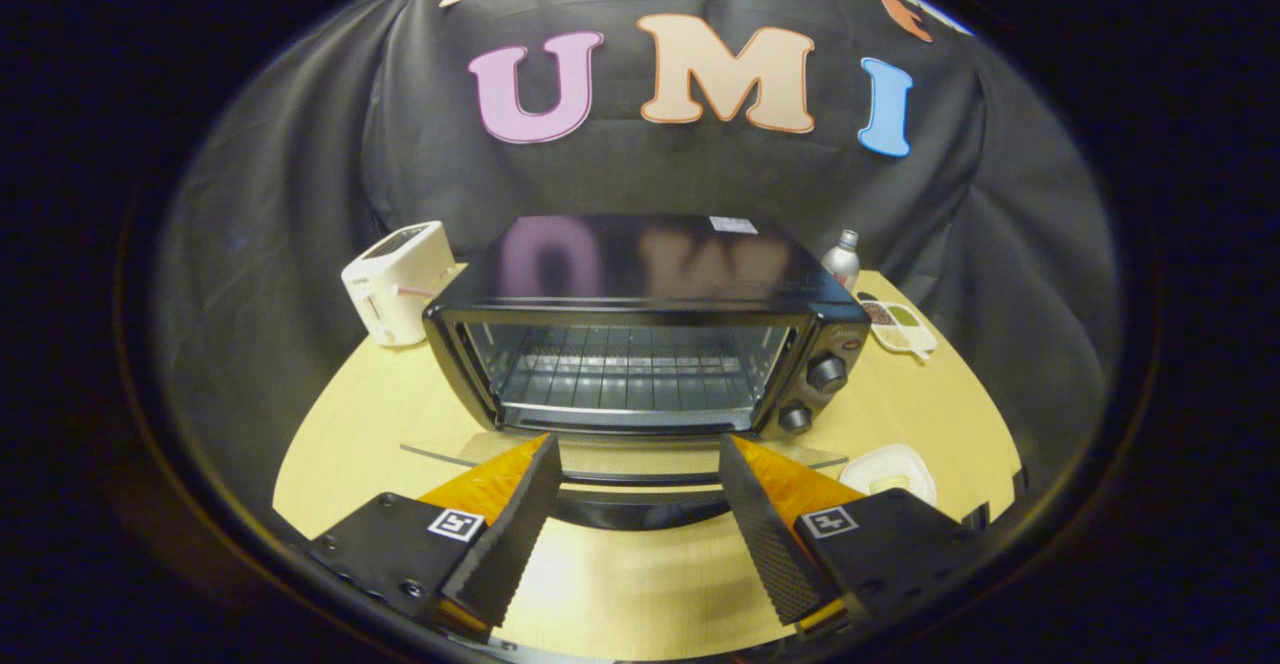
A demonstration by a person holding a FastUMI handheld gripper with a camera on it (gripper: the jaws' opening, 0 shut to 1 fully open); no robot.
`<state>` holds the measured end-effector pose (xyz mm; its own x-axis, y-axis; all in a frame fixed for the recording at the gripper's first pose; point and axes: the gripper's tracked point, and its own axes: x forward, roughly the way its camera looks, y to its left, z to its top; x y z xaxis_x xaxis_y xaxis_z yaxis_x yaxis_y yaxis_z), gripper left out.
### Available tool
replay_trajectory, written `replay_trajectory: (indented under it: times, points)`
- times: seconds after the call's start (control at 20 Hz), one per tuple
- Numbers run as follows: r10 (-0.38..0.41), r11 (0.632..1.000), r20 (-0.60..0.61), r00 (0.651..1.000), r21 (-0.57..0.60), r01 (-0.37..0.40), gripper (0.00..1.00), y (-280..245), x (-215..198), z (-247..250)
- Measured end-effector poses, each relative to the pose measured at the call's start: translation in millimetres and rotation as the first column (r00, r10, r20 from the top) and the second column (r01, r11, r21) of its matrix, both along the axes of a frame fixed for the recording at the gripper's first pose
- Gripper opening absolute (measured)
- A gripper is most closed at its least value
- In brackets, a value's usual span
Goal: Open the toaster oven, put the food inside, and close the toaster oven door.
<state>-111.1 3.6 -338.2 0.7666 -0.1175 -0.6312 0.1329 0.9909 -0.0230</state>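
The black toaster oven (640, 274) stands in the middle of the round wooden table (360, 414), straight ahead of my fingers. Its glass door (620, 454) is folded down flat toward me, and the wire rack (630, 369) inside is bare. The door's dark handle (640, 512) lies between my two fingers. My gripper (635, 441) is open, its fingers spread wide over the lowered door and pressing on nothing. A white plate (888, 469) with a pale yellow piece of food on it sits just right of the right finger.
A white pop-up toaster (398, 282) stands to the left of the oven. Behind its right side are a small bottle (843, 256) and a divided dish (900, 326). Two knobs (825, 372) sit on the oven's right front panel.
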Motion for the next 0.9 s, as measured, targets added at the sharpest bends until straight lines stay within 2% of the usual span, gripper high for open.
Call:
replay_trajectory:
  times: [0.45,0.9]
  points:
    - [0.011,1.0,-0.132,0.991,0.021,-0.008,0.97,10,-33,-37]
    - [0.044,0.999,-0.287,0.957,-0.002,-0.046,0.96,16,-54,-91]
